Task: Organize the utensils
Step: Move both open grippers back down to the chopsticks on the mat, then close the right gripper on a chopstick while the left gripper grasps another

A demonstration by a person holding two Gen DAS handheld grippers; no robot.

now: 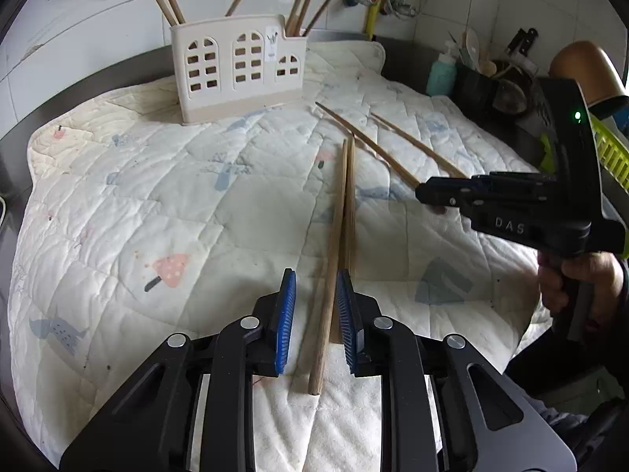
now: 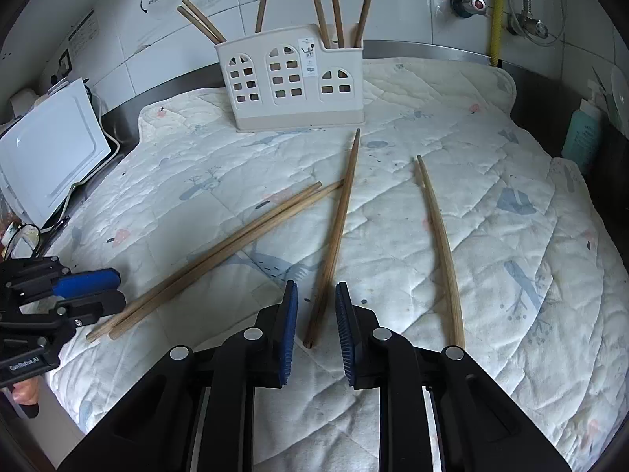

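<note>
A cream holder (image 2: 293, 76) with window-shaped cutouts stands at twelve o'clock on the white quilted cloth (image 2: 452, 236) printed with pink mushrooms and grey-blue birds, tan wooden chopsticks (image 2: 334, 236) lie on it, and blue-padded black claws (image 2: 316, 326) sit at six o'clock.

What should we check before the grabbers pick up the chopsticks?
1. Two chopsticks lie between the left gripper pads: ok.
2. Left pads pressing on them: not ok, gaps show on both sides.
3. One chopstick lies between the right gripper pads: ok.
4. Right pads pressing on it: not ok, gaps show on both sides.
5. Last chopstick lies outside both grippers: ok, for later.
6. Holder upright with room left: ok.
</note>
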